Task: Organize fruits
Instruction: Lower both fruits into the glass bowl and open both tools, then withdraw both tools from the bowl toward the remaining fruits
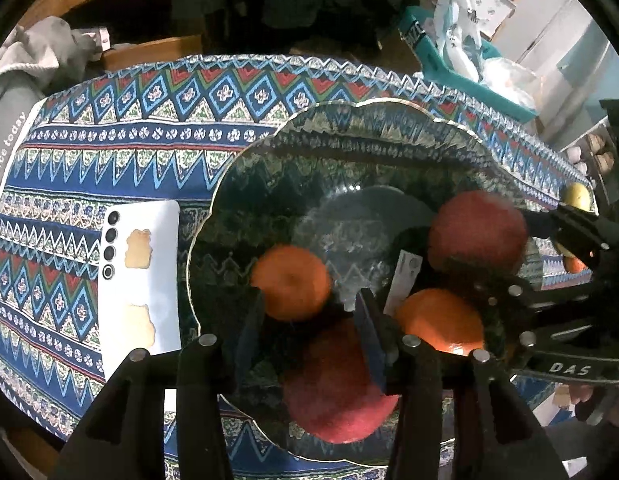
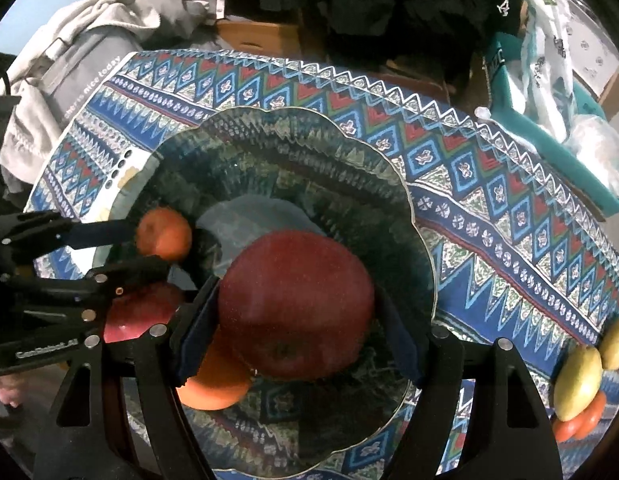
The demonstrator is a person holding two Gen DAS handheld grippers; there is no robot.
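Lower centre of the right wrist view, the right claw [image 2: 297, 316] pinches a red apple [image 2: 295, 304] over the glass bowl [image 2: 389, 184], apparently for depositing. The left claw [image 1: 309, 316] hangs spread above another apple [image 1: 333, 388].

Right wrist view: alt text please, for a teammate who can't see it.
The right hand-held gripper straddles a large red apple over a glass bowl that also holds two oranges and another apple. The bowl sits on a patterned tablecloth, with the left hand-held gripper reaching in from the left.
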